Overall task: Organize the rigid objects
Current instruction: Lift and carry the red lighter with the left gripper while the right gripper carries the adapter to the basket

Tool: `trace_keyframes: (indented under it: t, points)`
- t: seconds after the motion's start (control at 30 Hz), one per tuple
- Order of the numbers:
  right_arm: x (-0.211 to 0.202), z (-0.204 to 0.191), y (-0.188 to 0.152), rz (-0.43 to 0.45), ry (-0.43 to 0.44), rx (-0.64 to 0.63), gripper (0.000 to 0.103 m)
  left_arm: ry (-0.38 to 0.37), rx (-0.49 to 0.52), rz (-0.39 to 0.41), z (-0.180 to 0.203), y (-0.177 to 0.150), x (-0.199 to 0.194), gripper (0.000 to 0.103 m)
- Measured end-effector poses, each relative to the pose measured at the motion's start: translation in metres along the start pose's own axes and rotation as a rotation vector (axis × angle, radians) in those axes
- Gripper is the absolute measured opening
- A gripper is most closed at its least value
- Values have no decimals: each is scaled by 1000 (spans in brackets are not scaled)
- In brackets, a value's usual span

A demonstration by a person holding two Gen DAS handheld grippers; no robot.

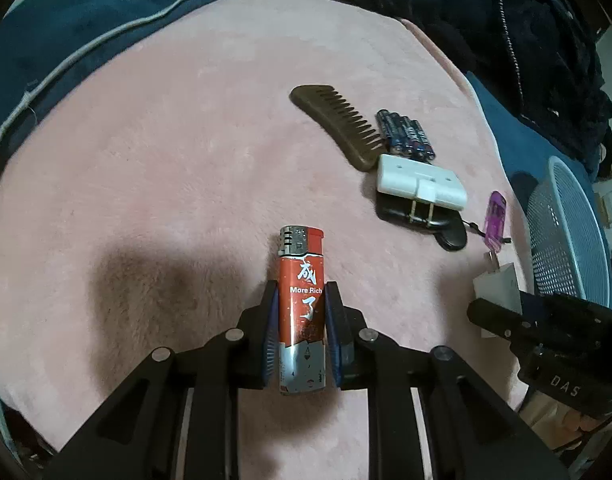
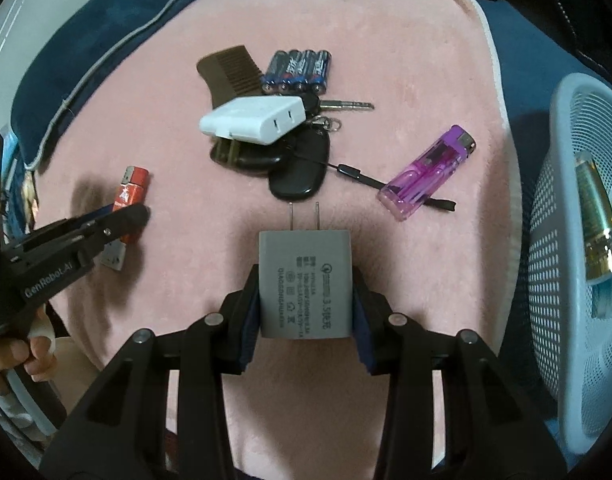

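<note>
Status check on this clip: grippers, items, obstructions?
Left gripper shut on red lighter. Right gripper shut on grey plug charger. Pale mesh basket right, path unobstructed.

— Underneath everything?
— Pink fleece blanket (image 2: 406, 40).
— Lying on it?
— Brown comb (image 2: 230, 70), four batteries (image 2: 298, 71), white adapter (image 2: 254, 120) over black key fobs (image 2: 302, 172), purple lighter (image 2: 426, 172).

bedroom: pink fleece blanket (image 1: 186, 140), clothes (image 1: 486, 8)

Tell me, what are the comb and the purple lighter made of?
The comb looks like dark brown wood or horn, matte and solid; I can't tell which. The purple lighter looks like clear tinted plastic, since you see inside, with a shiny metal cap.
</note>
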State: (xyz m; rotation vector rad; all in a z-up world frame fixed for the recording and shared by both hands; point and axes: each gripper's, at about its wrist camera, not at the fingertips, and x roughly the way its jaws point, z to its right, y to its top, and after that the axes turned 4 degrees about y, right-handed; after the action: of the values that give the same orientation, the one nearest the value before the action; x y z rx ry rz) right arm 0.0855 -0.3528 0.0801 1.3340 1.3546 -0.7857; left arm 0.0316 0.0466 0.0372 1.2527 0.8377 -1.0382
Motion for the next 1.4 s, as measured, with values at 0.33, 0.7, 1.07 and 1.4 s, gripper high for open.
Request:
trace_keyframes:
  t: [0.33, 0.7, 1.07, 1.4]
  points:
    - [-34, 29, 2, 41, 34, -3, 40, 36, 31, 21, 21, -7, -29, 21]
    - [-66, 50, -3, 102, 68, 12, 40, 55, 84, 47, 57, -11, -54, 21]
    - [-99, 78, -13, 150, 83, 62, 40, 54, 150, 60, 101, -8, -71, 21]
    - [-121, 114, -22, 187, 87, 125, 40, 43, 216, 56, 151, -3, -75, 21]
